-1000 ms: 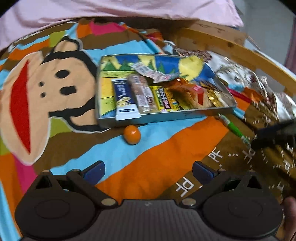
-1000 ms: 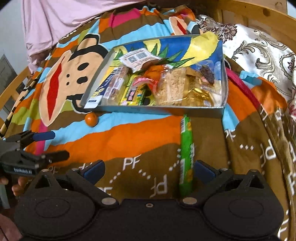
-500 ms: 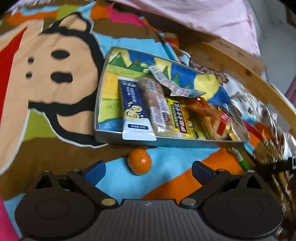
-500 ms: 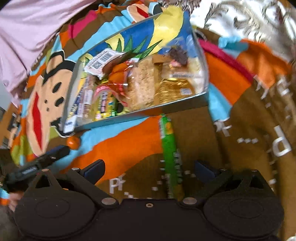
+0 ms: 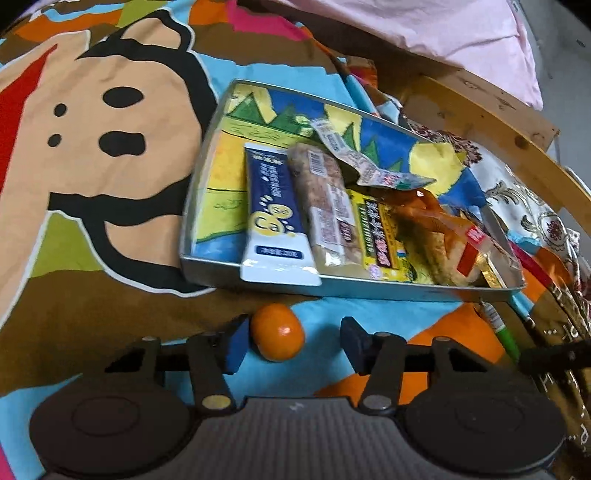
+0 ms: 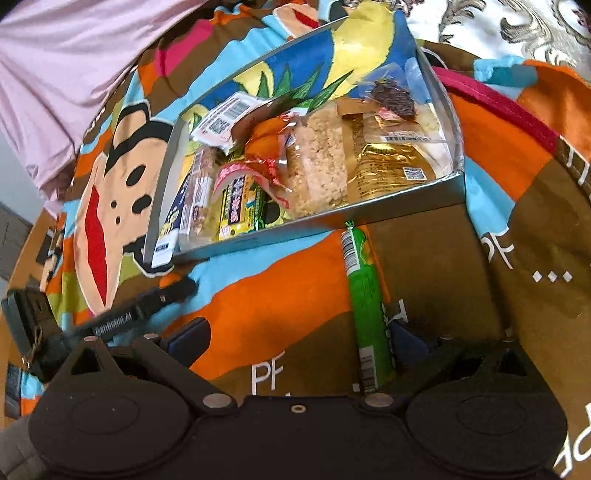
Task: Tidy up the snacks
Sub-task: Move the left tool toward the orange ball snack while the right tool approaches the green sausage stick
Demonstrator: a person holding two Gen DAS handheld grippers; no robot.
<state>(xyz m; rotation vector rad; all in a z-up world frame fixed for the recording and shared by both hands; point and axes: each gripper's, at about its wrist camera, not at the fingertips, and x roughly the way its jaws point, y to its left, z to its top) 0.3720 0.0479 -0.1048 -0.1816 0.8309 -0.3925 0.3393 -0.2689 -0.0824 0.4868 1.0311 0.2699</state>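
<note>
The left hand-held gripper sits low over a cartoon-monkey blanket, its jaws closing around a small orange. The left pad touches the fruit's side, while the right pad stands apart from it, so the orange is between the jaws but not yet clenched. The orange rests on the blanket just in front of a metal tray. In the tray lie a blue-and-white pack, a long grain bar, a yellow pack, an orange-wrapped snack and a crumpled white wrapper, side by side and partly overlapping. A green stick pack lies on the blanket outside the tray, one end touching the tray's near wall. The right hand-held gripper is released, jaws wide, straddling the near end of the green pack; the pack lies just beside its right pad, though whether they touch I cannot tell. In the right wrist view the left gripper shows at the left edge, and the tray also holds a rice cake, a gold packet and a dark snack. A pink cloth and a wooden rail lie beyond the tray.
</note>
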